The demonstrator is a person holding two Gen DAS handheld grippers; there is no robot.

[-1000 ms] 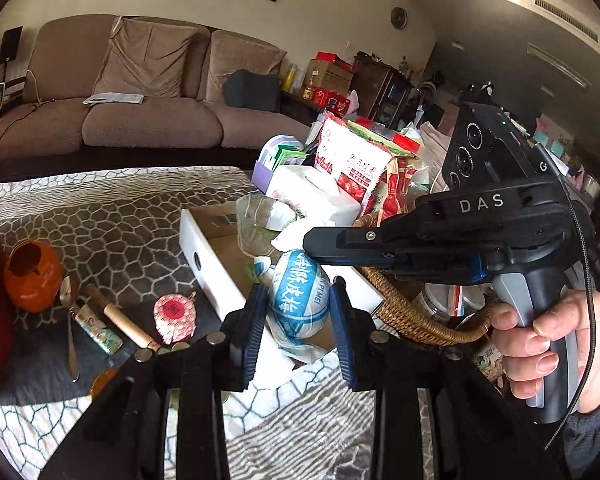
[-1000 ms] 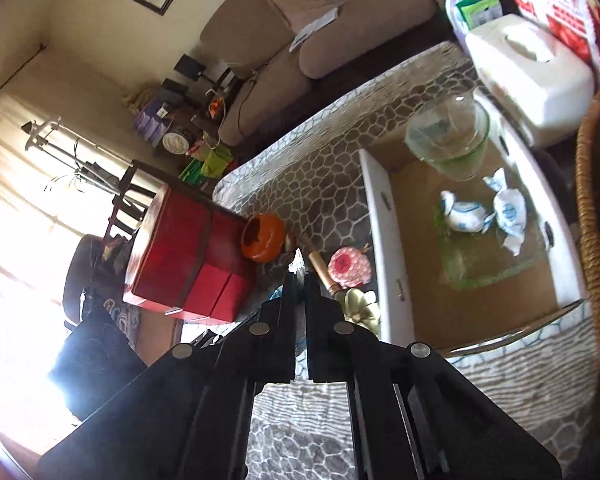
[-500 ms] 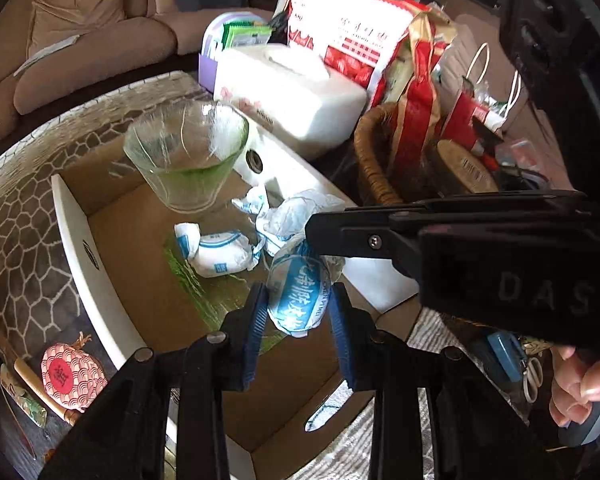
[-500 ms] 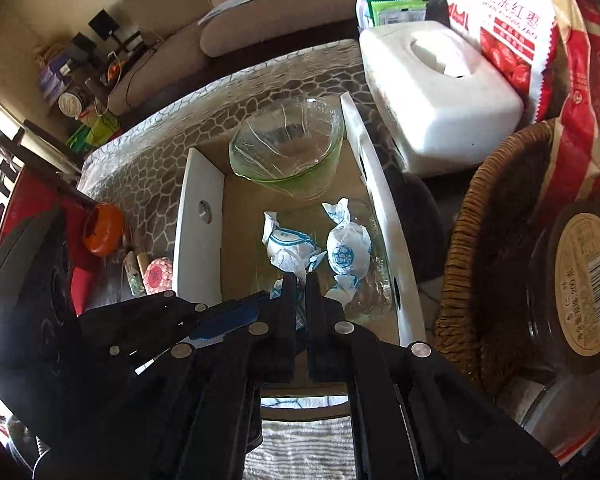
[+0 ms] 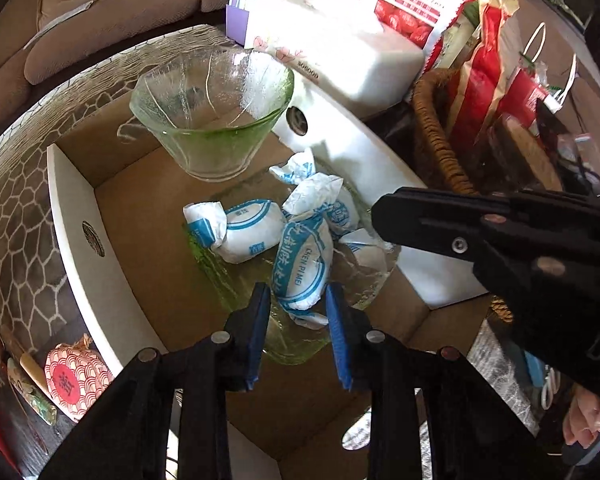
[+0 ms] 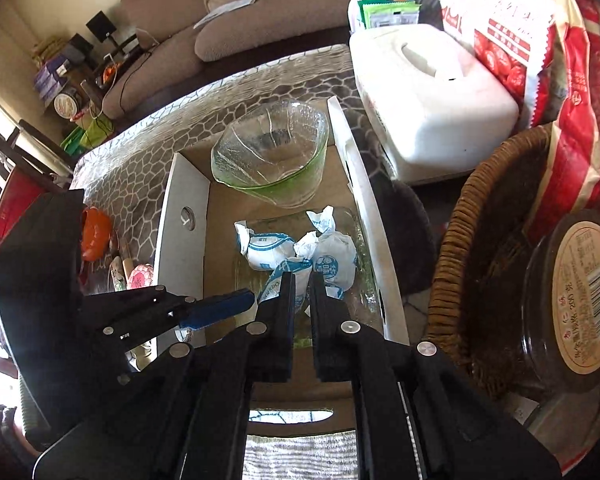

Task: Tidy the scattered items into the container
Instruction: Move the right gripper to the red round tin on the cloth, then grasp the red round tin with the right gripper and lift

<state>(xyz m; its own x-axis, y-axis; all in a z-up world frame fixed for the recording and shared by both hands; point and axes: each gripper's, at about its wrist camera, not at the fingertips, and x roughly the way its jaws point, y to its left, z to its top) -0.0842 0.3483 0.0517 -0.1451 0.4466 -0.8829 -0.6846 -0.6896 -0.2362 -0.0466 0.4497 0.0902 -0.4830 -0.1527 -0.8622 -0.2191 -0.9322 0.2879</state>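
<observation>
A cardboard box [image 5: 80, 208] with white flaps holds a green glass bowl [image 5: 212, 120] and a flat glass plate [image 5: 228, 276]. Two white-and-blue wrapped packets [image 5: 252, 232] lie on the plate. My left gripper [image 5: 296, 308] points steeply down over the plate, its blue pads closing on a third such packet [image 5: 304, 272], whose far end reaches the others. My right gripper [image 6: 300, 292] hovers just right of it over the plate; its jaws are opening to a narrow gap with nothing between them. The left gripper [image 6: 256, 300] shows at the right view's lower left.
A white tissue box [image 5: 340, 52], red snack bags [image 5: 400, 0] and a wicker basket [image 5: 436, 140] crowd the box's far right side. A brown-lidded jar [image 6: 580, 300] sits in the basket. Left of the box lie a round pink packet [image 5: 72, 376] and an orange pot [image 6: 94, 232].
Both grippers tipped downward and came in over the box. The left one carried its packet down to the plate. The right gripper's jaws have parted slightly.
</observation>
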